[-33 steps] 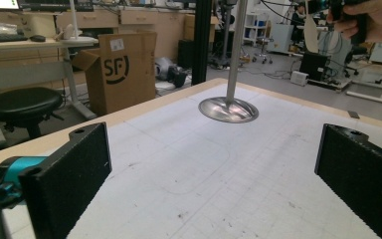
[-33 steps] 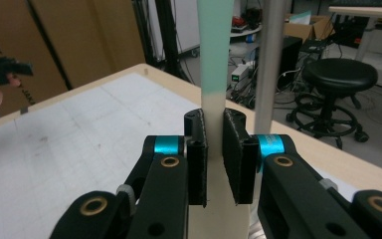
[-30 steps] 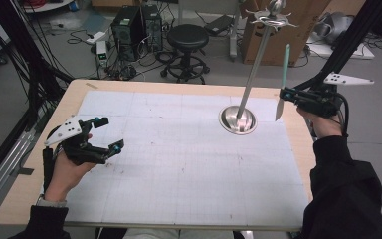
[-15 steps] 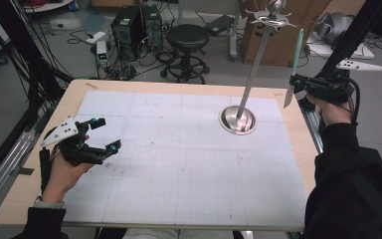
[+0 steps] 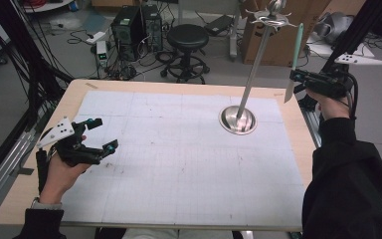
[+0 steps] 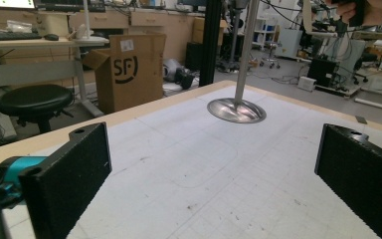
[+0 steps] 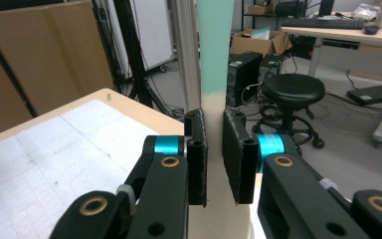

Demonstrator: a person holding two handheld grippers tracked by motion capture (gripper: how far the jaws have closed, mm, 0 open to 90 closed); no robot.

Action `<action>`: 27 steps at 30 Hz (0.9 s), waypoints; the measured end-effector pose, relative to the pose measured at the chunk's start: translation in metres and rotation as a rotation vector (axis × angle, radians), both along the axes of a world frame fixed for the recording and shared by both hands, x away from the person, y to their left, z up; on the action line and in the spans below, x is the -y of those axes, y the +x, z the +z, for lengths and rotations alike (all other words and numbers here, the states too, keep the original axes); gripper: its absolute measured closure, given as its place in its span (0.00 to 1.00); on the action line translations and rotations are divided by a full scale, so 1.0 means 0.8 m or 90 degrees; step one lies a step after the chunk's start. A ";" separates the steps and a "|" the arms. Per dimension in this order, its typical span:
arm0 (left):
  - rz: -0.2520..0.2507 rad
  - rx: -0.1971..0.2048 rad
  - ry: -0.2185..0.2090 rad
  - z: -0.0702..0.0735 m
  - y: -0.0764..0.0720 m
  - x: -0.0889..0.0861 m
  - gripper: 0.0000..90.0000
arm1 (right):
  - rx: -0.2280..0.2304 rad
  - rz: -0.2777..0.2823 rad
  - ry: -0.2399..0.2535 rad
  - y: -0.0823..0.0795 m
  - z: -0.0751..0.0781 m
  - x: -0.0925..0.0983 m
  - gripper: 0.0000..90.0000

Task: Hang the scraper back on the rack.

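Long flat knife-like utensil w/ mint-green handle and cream blade is at the far right, off the table's right edge, up in the air. Long axis near vertical: green handle end up, cream tip down, slight lean so the tip sits a bit left of the top. In the right gripper view the utensil runs straight up between the jaws, cream part at the pads, green part above.

Right gripper: jaws drawn in close and pinching the utensil on its cream part, pads pressed on both flat sides. Gripper held about level, pointing left toward the stand. Hand in a black sleeve comes up from near right.

Left gripper: near left, low over the white gridded paper mat, jaws spread wide, nothing between them. In the left gripper view the two black pads stand well apart w/ bare mat between; can't tell if the gripper touches the mat.

Silver metal stand w/ round dished base and tall thin pole sits on the mat, far right of centre; pole leans up and away to a hooked top. Utensil is near the pole's upper part but apart from it, to its right.

Light wooden table under the mat. Black round stool on the floor beyond the far edge.
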State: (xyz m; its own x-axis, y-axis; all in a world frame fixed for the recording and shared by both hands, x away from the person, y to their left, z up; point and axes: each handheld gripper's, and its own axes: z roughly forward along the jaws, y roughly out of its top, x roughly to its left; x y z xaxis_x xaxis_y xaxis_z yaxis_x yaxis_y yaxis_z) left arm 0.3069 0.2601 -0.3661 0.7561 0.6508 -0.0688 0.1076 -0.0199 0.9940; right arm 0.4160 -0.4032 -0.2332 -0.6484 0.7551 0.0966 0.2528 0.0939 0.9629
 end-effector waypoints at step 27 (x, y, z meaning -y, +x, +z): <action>0.003 -0.001 0.002 -0.001 -0.001 -0.004 0.02 | -0.009 0.021 -0.005 0.015 -0.007 -0.016 0.90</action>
